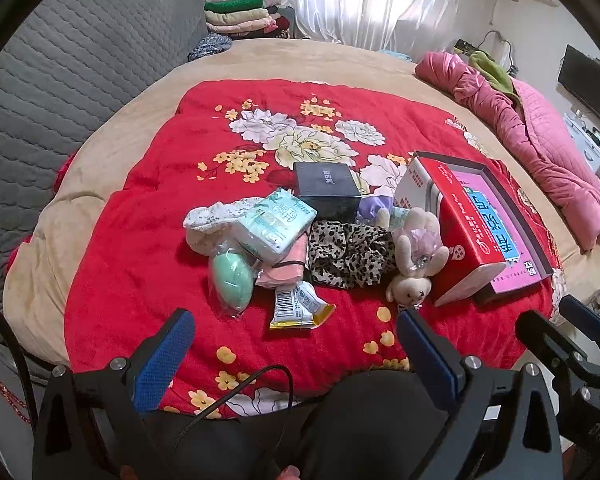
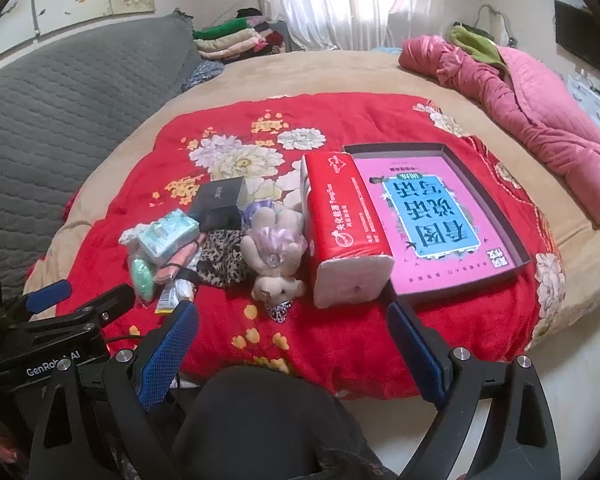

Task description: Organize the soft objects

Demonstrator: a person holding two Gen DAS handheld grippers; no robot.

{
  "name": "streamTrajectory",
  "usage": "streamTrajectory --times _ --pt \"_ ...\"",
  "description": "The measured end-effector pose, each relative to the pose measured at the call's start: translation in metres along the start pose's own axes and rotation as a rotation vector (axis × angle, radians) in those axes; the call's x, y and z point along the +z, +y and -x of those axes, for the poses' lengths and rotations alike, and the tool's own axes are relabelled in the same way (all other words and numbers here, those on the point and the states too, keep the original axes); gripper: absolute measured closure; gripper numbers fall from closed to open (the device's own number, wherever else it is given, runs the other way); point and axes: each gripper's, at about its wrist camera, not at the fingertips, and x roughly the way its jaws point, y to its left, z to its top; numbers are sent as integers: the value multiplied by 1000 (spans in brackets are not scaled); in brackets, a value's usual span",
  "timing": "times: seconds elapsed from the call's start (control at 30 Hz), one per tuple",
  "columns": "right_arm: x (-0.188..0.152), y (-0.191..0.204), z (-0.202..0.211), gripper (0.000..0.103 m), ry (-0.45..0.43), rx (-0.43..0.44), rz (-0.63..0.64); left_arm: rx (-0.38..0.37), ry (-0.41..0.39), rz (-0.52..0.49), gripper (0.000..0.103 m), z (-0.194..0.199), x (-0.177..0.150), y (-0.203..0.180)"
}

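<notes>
1. The left tool (image 1: 296, 344) hangs released over the near edge of the red floral blanket (image 1: 140, 208) on the bed, its blue-padded fingers (image 1: 160, 360) spread wide and holding nothing.
2. Farthest left in the pile lies a white lacy cloth (image 1: 204, 224), with a mint-green egg-shaped sponge in clear wrap (image 1: 232, 276) just in front of it.
3. A pale green tissue pack (image 1: 276, 220) rests on a pink folded cloth (image 1: 284, 272); a small yellow-edged sachet (image 1: 300, 308) lies nearest the tool.
4. Behind them stands a black square box (image 1: 326, 192).
5. A leopard-print fabric piece (image 1: 348, 256) touches a beige plush bear (image 1: 412, 256) lying head toward the camera.
6. A red tissue package (image 2: 340, 224) leans against the rim of an open grey tray (image 2: 496, 208) holding a pink and blue book.
7. The right tool (image 2: 292, 344) is likewise released, empty, near the tissue package.
</notes>
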Motion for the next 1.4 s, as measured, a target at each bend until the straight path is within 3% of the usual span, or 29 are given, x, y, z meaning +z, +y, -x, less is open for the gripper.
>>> streamTrajectory --times 1.4 --pt "-2 1 -6 8 7 0 20 -12 18 16 2 -4 2 2"
